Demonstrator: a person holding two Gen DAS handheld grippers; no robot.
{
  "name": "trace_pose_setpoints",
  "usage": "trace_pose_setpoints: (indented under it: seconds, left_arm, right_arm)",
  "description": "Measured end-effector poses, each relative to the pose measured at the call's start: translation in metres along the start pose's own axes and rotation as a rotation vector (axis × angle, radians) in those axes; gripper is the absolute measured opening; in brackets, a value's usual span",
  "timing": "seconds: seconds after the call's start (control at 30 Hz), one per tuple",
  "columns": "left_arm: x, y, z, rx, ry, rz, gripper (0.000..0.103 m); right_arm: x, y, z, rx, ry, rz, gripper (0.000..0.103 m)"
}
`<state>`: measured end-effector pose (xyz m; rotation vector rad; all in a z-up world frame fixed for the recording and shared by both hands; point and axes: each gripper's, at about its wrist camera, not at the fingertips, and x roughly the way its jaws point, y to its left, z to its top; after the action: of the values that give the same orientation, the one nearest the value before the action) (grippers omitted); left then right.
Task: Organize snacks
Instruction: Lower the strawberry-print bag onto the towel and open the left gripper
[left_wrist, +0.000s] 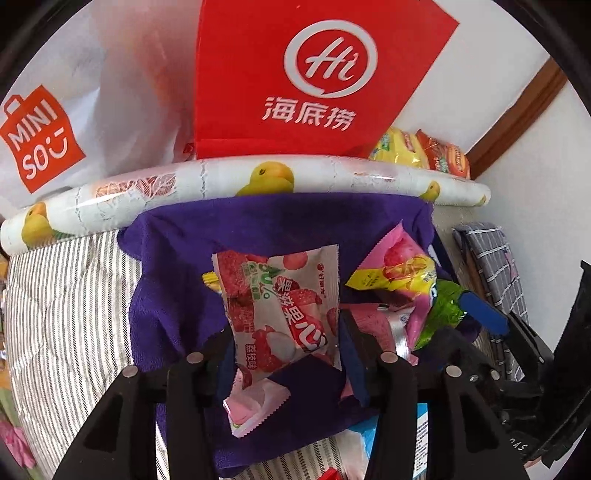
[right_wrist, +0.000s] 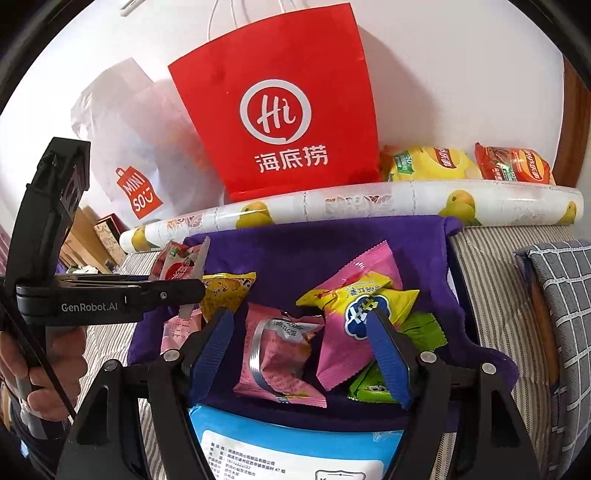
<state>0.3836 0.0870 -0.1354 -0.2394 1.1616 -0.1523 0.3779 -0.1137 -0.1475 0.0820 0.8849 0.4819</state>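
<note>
On a purple cloth (left_wrist: 173, 266) (right_wrist: 295, 240) lie several small snack packets. My left gripper (left_wrist: 284, 325) (right_wrist: 192, 290) has a red-and-white lychee packet (left_wrist: 280, 310) (right_wrist: 181, 266) between its fingers, and the packet's side edges touch both. Below it lies a pale pink packet (left_wrist: 251, 406). My right gripper (right_wrist: 299, 312) stands open over a pink foil packet (right_wrist: 280, 362), pressing on nothing; its blue pad (left_wrist: 484, 310) shows in the left wrist view. Beside it lie a pink-and-yellow packet (right_wrist: 354, 314) (left_wrist: 399, 273), green packets (right_wrist: 424, 328) and a yellow one (right_wrist: 225, 291).
A fruit-patterned roll (left_wrist: 258, 177) (right_wrist: 369, 206) edges the cloth at the back. Behind it stand a red paper bag (left_wrist: 295, 74) (right_wrist: 280, 110), a white Miniso bag (right_wrist: 136, 195) and two crisp bags (right_wrist: 432, 162). A blue wipes pack (right_wrist: 280, 443) lies nearest. A grey checked pillow (right_wrist: 554, 295) is at the right.
</note>
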Motion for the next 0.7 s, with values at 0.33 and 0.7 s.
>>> trace_pose_setpoints:
  seconds: [0.33, 0.7]
  left_arm:
    - [-0.009, 0.0, -0.001, 0.001, -0.006, 0.0, 0.059]
    - [-0.035, -0.024, -0.007, 0.05, -0.066, -0.032, 0.06]
  right_arm:
    - [-0.011, -0.005, -0.003, 0.025, -0.002, -0.008, 0.074]
    - [-0.057, -0.009, -0.024, 0.04, -0.028, -0.073, 0.074]
